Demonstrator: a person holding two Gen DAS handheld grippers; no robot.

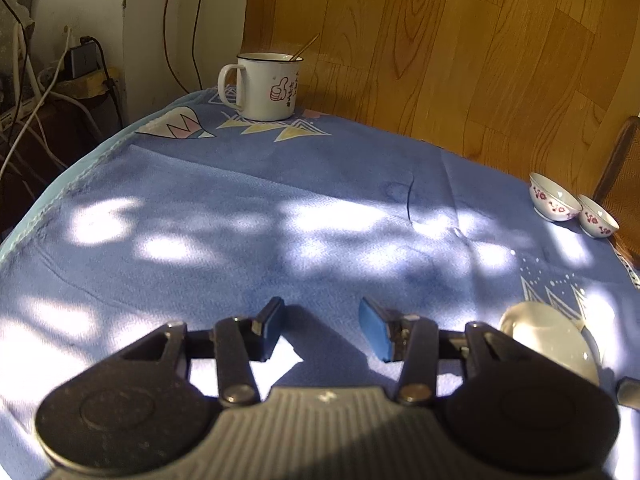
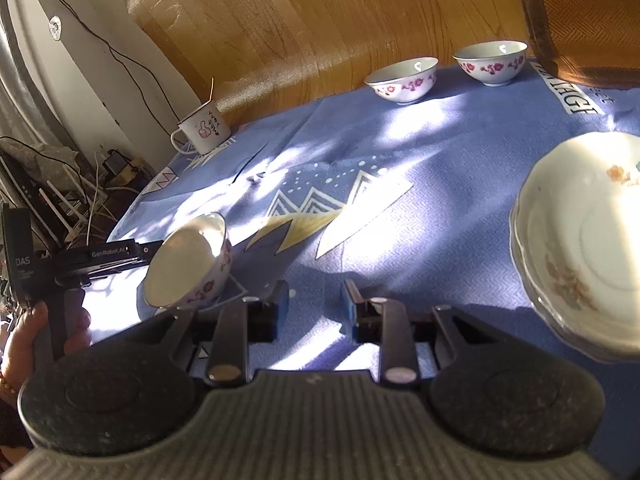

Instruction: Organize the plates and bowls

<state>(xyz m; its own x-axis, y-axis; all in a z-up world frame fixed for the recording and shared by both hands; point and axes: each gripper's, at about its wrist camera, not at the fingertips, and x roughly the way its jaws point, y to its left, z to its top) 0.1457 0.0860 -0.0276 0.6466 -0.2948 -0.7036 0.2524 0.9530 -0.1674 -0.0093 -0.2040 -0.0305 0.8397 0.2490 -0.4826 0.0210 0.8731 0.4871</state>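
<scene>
Far left in the right wrist view: a hand (image 2: 24, 340) wrapped round the black grip of the left claw (image 2: 96, 258), seen side-on, jaws hidden behind a tilted bowl (image 2: 188, 264), so grip or mere closeness cannot be told from there. Same tilted bowl white with red flowers, mouth turned toward the camera, foot toward the blue cloth-covered surface (image 2: 400, 216).

In the left wrist view: left claw (image 1: 322, 326) spread wide, blue pads (image 1: 374, 328) apart, nothing between them, only sun-dappled cloth of the surface (image 1: 240, 200) beneath. Tilted bowl (image 1: 548, 340) just beside the claw's right side, low at the frame's right, washed out by sunlight; contact cannot be told.

Further back and left: an enamel mug (image 1: 264, 86) with a thumbs-up print and a thin stick inside, upright near the surface's far corner; also seen small in the right wrist view (image 2: 204, 130).

Centre of the right wrist view: right claw (image 2: 314, 304) spread, pinching nothing, hovering over the cloth's mountain pattern.

Far edge, right of centre: two flowered bowls, upright, side by side and apart, one (image 2: 402, 80) nearer the middle, the other (image 2: 490, 62) just right of it, beside a woven chair back (image 2: 580, 16).

Far right: stack of plates (image 2: 584, 240) with faded brown flowers, near the right claw but not touching it.
</scene>
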